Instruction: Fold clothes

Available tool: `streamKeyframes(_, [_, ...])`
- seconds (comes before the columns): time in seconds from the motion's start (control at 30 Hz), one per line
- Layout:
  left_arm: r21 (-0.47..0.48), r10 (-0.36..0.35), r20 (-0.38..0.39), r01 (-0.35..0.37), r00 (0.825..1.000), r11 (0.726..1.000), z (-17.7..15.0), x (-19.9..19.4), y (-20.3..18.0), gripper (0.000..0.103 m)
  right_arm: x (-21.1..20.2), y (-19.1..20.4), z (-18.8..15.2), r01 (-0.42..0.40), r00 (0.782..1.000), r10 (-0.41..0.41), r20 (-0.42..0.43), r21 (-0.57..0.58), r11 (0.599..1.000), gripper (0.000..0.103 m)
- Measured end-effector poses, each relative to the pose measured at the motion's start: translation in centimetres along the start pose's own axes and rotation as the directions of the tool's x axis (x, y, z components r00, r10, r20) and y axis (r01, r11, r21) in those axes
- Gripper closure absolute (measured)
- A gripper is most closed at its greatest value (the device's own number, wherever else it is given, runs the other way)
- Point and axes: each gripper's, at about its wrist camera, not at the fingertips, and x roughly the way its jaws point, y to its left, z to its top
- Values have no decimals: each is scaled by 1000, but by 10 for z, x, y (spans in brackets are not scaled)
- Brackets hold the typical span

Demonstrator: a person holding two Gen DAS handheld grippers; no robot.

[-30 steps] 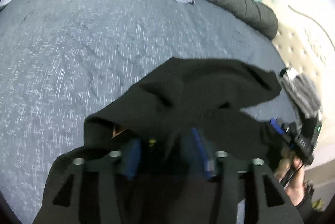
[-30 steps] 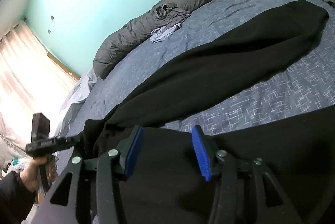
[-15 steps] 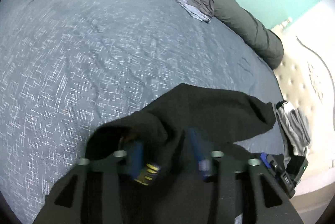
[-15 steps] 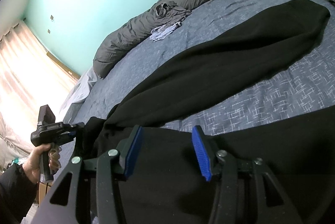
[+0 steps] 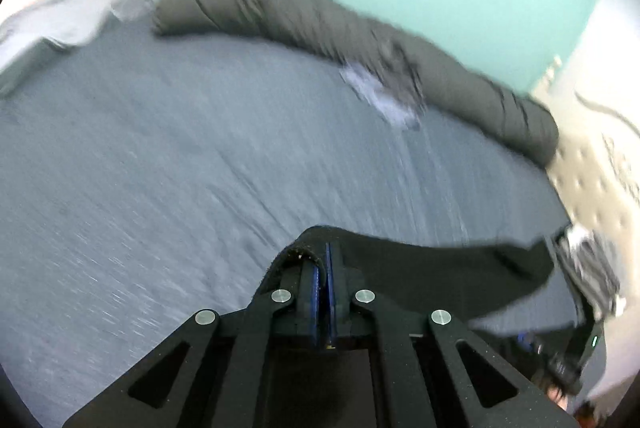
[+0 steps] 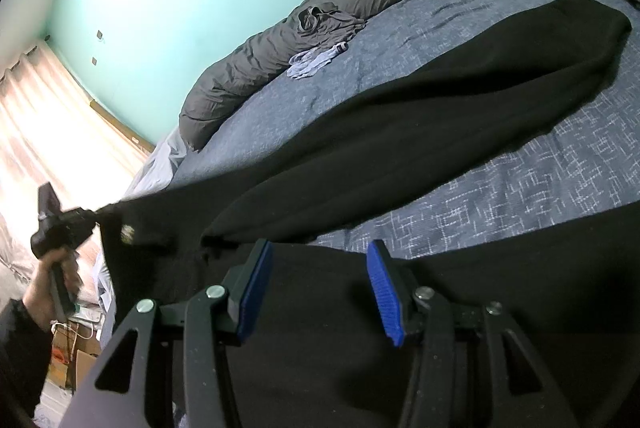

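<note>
A black garment [image 6: 420,132] lies stretched across the blue-grey bed [image 6: 540,188]; one long part reaches to the far right. My left gripper [image 5: 322,268] is shut on an edge of the black garment [image 5: 440,276] and holds that edge above the bed. In the right wrist view the left gripper [image 6: 64,224] shows at the far left in a hand, with cloth pulled taut from it. My right gripper [image 6: 316,280] stands open over black cloth at the near edge, with nothing between its blue pads [image 6: 384,292].
A rolled grey duvet [image 6: 360,4] runs along the far side of the bed under a teal wall. A small pale grey garment [image 6: 316,60] lies in front of it. More folded clothes [image 5: 588,268] sit by the padded headboard. Curtains and boxes are at the left.
My left gripper has closed on the garment's edge and lifted it up and to the left, pulling the cloth taut. The left view is blurred from motion. My right gripper has stayed put.
</note>
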Motion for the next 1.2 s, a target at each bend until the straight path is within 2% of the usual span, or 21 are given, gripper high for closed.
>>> streamKeyframes(0.17, [-39, 77, 35, -76, 996, 996, 21, -14, 29, 100, -2, 1, -1, -1, 1000, 1, 1, -6, 1000, 53])
streamKeyframes(0.27, [-52, 93, -9, -94, 996, 994, 21, 7, 38, 100, -2, 0, -1, 2, 1000, -2, 0, -3, 1000, 53])
streamKeyframes(0.33, [-95, 75, -110, -86, 991, 992, 14, 35, 48, 97, 0, -1, -1, 3, 1000, -3, -4, -1, 1000, 53])
streamKeyframes(0.43, [-113, 70, -147, -87, 987, 990, 1, 38, 56, 93, 2, 0, 1, 1, 1000, -2, -8, -2, 1000, 53])
streamKeyframes(0.5, [-122, 67, -167, -88, 984, 989, -7, 39, 62, 83, 3, 0, 1, 0, 1000, 0, -10, -4, 1000, 53])
streamKeyframes(0.57, [-132, 64, -187, -90, 980, 987, -16, 39, 67, 53, 4, 0, 2, 0, 1000, 0, -11, -4, 1000, 53])
streamKeyframes(0.6, [-137, 63, -197, -91, 978, 986, -20, 39, 69, 50, 3, -1, 2, 1, 1000, -1, -11, -2, 1000, 53])
streamKeyframes(0.77, [-160, 54, -245, -96, 968, 982, -41, 41, 82, 50, 4, 0, 2, 0, 1000, 0, -14, -2, 1000, 53])
streamKeyframes(0.93, [-163, 42, -285, -92, 958, 982, -73, 24, 100, 50, 9, 7, -2, -4, 999, 3, -36, -31, 1000, 53])
streamKeyframes(1.03, [-172, 10, -312, -67, 950, 983, -93, 14, 107, 50, 12, 10, -6, -8, 999, 6, -50, -47, 999, 53])
streamKeyframes(1.2, [-144, 28, -345, -82, 938, 986, -119, -3, 110, 50, 11, 14, -18, 1, 997, -6, -82, -65, 998, 53])
